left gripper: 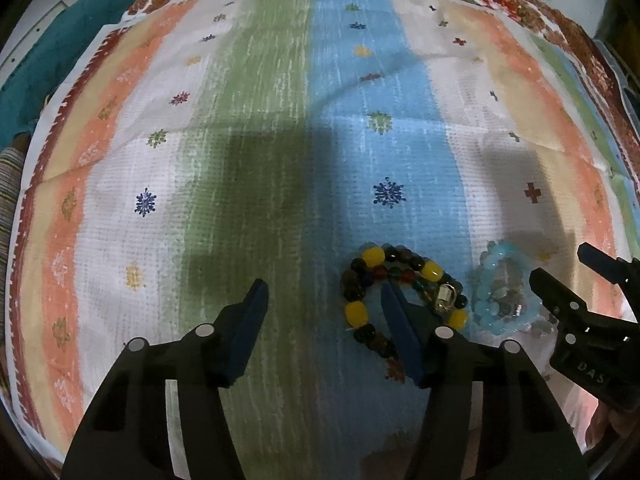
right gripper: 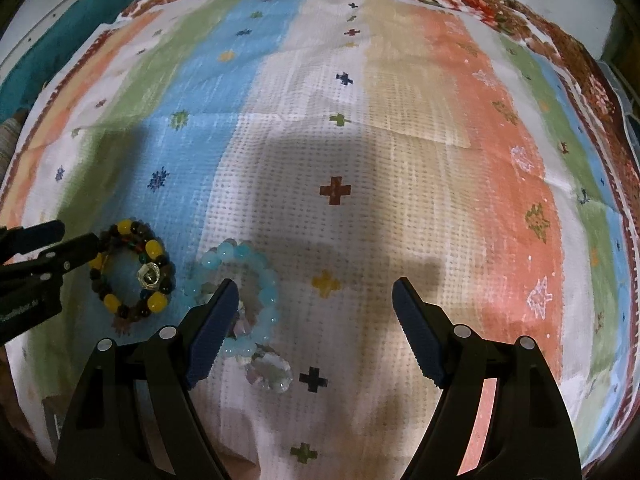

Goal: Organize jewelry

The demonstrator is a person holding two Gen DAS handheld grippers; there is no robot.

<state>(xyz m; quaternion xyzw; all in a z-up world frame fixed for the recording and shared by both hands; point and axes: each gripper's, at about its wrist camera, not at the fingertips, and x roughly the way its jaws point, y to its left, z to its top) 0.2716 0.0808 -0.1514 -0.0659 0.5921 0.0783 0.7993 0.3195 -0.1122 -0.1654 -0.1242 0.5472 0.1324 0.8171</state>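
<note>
my left tongs wide, empty; dark-and-yellow bead bracelet on striped cloth at right finger. my right tongs wide, empty; blue bead bracelet under left finger.

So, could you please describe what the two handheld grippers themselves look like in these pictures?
Both are matte black plastic. The left gripper and right gripper each carry two dark blue fingers with ridged, toothed inner faces. Round silver pins mark the linkage joints, and the bodies have rectangular cut-outs. White lettering, only partly readable, sits on the right one's side. No cables or sleeves show.
</note>
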